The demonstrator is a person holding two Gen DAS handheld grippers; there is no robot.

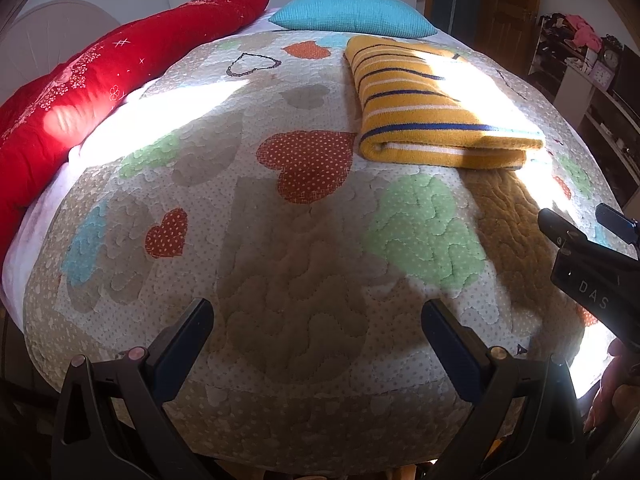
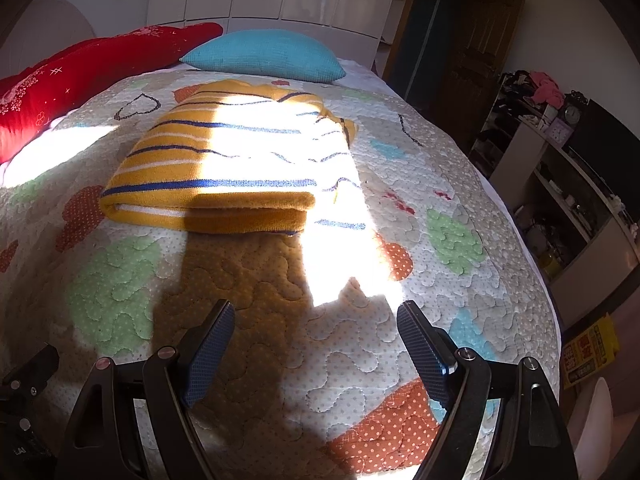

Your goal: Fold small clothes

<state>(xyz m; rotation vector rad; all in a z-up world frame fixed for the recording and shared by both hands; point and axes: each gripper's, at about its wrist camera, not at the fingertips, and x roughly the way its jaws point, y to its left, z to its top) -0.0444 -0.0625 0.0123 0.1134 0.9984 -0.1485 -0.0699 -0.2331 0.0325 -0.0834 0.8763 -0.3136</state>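
A yellow garment with blue and white stripes lies folded into a flat rectangle on the quilted bedspread, partly in bright sunlight. It also shows in the right wrist view, ahead of the gripper. My left gripper is open and empty, low over the near part of the bed, well short of the garment. My right gripper is open and empty, also short of the garment. The right gripper's body shows at the right edge of the left wrist view.
A red quilt lies along the bed's left side. A turquoise pillow sits at the head. Shelves with clutter stand to the right of the bed. A dark wooden door is behind.
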